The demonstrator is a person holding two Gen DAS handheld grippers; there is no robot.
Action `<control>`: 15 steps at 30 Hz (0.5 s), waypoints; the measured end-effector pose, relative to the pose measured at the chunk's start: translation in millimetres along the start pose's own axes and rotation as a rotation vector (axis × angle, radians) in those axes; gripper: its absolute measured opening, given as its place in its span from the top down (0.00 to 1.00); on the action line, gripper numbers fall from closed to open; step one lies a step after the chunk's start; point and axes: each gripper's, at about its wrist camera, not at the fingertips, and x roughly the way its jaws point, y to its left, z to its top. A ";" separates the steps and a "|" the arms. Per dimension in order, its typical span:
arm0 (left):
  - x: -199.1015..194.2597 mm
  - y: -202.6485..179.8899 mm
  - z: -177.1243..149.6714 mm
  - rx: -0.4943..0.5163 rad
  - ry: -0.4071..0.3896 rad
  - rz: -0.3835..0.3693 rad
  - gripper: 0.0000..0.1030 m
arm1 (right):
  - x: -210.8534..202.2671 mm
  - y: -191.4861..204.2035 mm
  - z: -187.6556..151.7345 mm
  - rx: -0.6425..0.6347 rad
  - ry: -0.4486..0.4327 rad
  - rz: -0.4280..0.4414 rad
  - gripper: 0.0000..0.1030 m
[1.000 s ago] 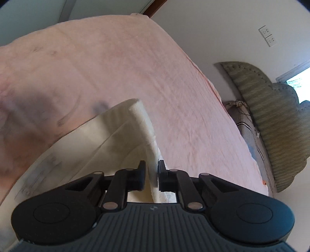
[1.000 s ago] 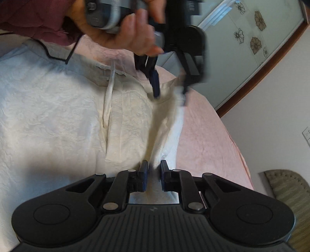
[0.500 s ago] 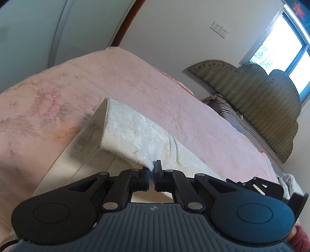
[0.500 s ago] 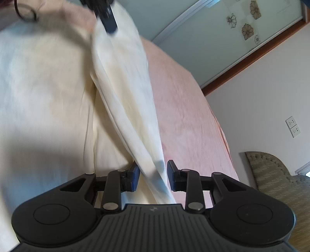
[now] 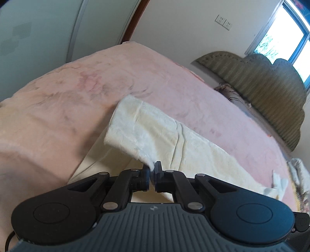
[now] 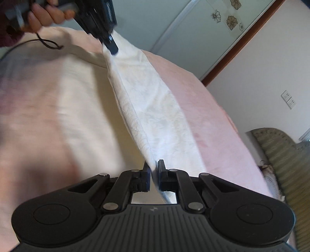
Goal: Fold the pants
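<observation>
Cream white pants (image 5: 147,135) lie on a pink bedspread (image 5: 67,93). My left gripper (image 5: 152,170) is shut on the pants' edge and holds a flap raised above the bed. My right gripper (image 6: 154,166) is shut on the same raised edge of the pants (image 6: 151,108). The lifted fabric stretches taut between the two grippers. In the right wrist view the left gripper (image 6: 112,48) shows at the top, pinching the far end, with the person's hand (image 6: 46,15) on it. The rest of the pants (image 6: 58,108) lies flat at the left.
The pink bedspread (image 6: 209,124) covers the bed. An olive padded headboard (image 5: 271,93) stands at the right. A wardrobe door (image 6: 193,29) and wall sockets (image 5: 223,20) are behind. A small crumpled cloth (image 5: 279,182) lies near the bed's right edge.
My right gripper has closed on the pants' edge. Both grippers have lifted the edge, which now hangs taut between them. The left gripper has kept its hold.
</observation>
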 end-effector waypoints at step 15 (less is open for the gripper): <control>2.7 13.3 -25.8 0.008 0.093 0.086 0.87 | 7.3 14.6 -11.8 0.158 0.052 0.099 0.92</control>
